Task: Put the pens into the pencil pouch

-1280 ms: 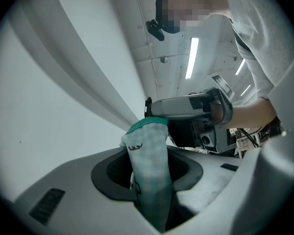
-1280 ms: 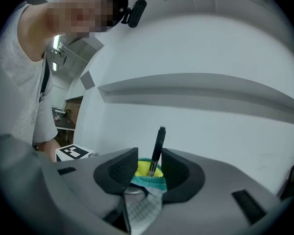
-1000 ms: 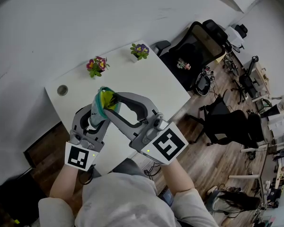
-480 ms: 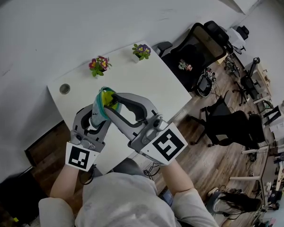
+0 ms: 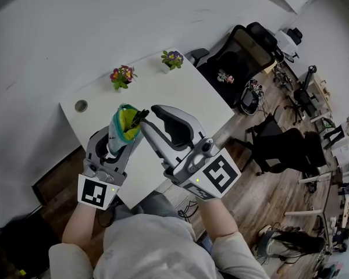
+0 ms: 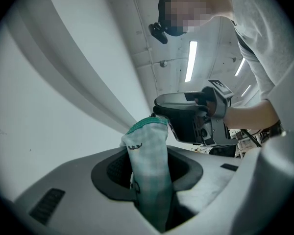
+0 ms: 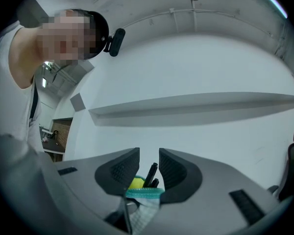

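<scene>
While the left claw (image 6: 149,177) clamps the pencil pouch (image 6: 147,143) upright, the right claw (image 7: 149,176), its jaws just narrowed yet apart, straddles the pens (image 7: 152,169) poking out.

left gripper (image 6: 148,166) fingers clamped on upright checked pencil pouch (image 6: 148,148); right gripper (image 6: 162,112) just beside pouch top.

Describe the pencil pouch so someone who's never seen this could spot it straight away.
Find the white table, then the left gripper raised over its near edge. Upright in its grip is the pencil pouch: teal checked fabric, yellow inside, dark pens poking out, unlike the flower pots at the far edge.
</scene>
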The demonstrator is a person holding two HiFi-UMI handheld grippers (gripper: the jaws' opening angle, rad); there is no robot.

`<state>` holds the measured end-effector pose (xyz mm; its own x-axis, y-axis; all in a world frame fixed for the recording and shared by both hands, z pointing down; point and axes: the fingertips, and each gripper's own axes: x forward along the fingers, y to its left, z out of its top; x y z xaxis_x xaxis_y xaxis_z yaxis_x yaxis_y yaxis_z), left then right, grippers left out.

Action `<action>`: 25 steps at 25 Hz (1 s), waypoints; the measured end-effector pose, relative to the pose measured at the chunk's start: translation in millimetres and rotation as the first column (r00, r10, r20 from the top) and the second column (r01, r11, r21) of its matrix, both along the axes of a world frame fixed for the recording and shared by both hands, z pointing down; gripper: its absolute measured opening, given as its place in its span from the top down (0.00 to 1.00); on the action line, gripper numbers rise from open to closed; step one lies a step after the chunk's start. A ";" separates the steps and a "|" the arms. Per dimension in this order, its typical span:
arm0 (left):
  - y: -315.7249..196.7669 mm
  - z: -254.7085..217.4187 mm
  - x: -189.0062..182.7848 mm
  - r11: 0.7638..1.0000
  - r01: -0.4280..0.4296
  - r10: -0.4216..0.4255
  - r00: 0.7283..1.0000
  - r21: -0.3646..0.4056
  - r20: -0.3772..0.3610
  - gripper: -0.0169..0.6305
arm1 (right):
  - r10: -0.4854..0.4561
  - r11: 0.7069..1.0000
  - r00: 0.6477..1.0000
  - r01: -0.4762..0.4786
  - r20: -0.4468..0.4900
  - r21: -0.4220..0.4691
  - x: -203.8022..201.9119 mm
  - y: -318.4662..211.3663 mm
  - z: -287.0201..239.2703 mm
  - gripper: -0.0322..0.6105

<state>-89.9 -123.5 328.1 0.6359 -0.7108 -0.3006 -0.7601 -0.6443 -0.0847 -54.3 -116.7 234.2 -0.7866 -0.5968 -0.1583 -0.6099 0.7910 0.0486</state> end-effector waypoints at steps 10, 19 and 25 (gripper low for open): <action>21.2 -8.2 -9.0 0.999 0.044 -0.044 0.999 0.031 -0.003 0.73 | 0.080 0.996 0.996 -0.078 0.042 -0.042 20.7 22.6 16.9 0.89; 28.2 -29.1 -6.0 0.985 0.166 -0.166 0.986 0.046 0.016 0.73 | 0.159 0.987 0.982 -0.156 -0.105 0.029 50.8 15.4 35.2 0.89; 40.5 -41.3 10.0 0.970 0.236 -0.238 0.970 0.066 0.037 0.73 | 0.184 0.983 0.978 -0.183 -0.100 0.021 89.5 15.2 37.1 0.89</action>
